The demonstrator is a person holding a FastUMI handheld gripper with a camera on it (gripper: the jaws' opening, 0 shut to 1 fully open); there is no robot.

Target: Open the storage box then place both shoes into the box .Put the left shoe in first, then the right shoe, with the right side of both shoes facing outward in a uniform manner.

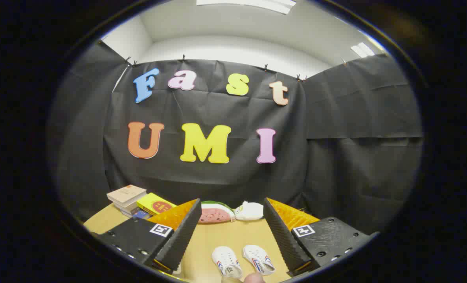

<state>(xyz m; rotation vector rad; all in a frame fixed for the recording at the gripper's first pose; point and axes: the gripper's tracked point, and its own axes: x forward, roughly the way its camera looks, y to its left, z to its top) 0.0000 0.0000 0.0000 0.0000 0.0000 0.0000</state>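
Spreading under everything is a pale tan wooden worktop (225, 239), backed by black cloth booth walls (335, 165) beneath a white ceiling with strip lights (257, 4). Between the wide-apart, empty fingers of the hand-held gripper (233, 239) sit two small white canvas shoes with red and blue stripes (243, 260), side by side. Beyond them lie a watermelon-slice cushion (216, 213), a white plush toy (250, 211), and stacked books (139, 201); their cover writing is too small to read.
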